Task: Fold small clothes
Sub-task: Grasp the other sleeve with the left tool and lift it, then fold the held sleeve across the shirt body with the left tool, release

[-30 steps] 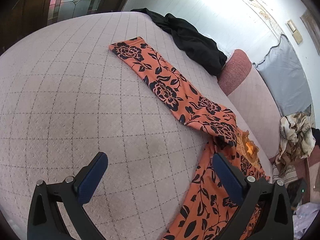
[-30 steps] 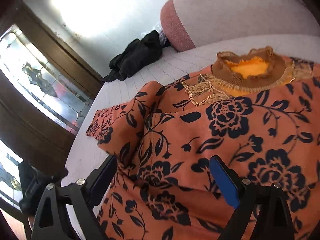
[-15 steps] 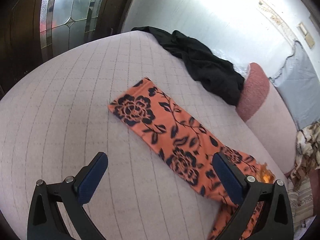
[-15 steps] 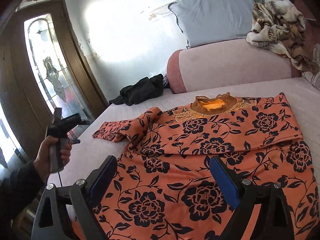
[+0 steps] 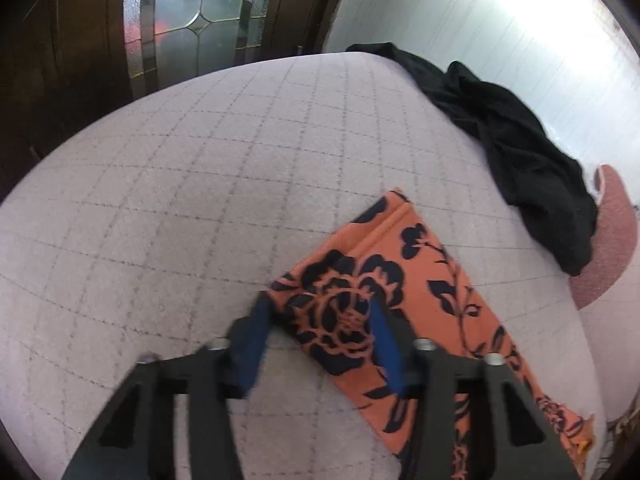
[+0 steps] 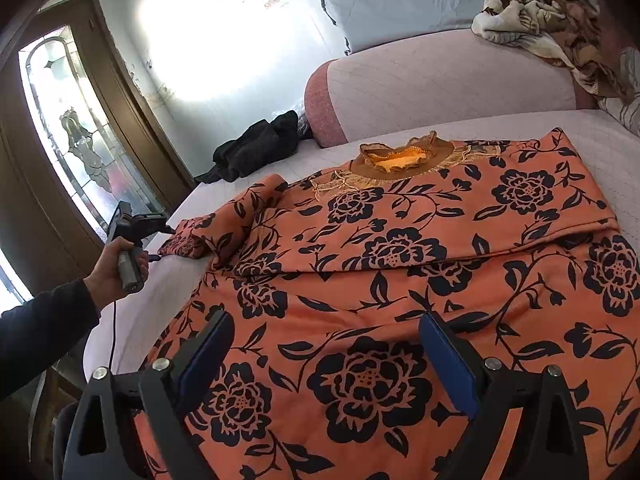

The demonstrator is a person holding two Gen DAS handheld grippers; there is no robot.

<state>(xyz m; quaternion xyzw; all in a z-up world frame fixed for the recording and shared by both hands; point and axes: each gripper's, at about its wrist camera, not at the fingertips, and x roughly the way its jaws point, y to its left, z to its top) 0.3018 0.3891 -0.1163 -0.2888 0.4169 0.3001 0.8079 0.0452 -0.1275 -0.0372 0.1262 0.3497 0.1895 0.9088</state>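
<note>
Left gripper (image 5: 320,320) closing on the sleeve cuff (image 5: 344,304)
Its jaws narrow around the orange floral top (image 6: 400,264) on the bed (image 5: 180,200); right gripper (image 6: 324,356) hovers, jaws released.

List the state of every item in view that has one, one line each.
Orange floral top: spread flat on the bed, far sleeve already folded across the chest.
Outstretched sleeve: lying flat, its cuff between the left gripper's pads.
Left gripper: jaws closing around the cuff.
Right gripper: open, empty, above the top's hem.
Black garment: crumpled, unfolded.
Patterned blanket: bunched up.
</note>
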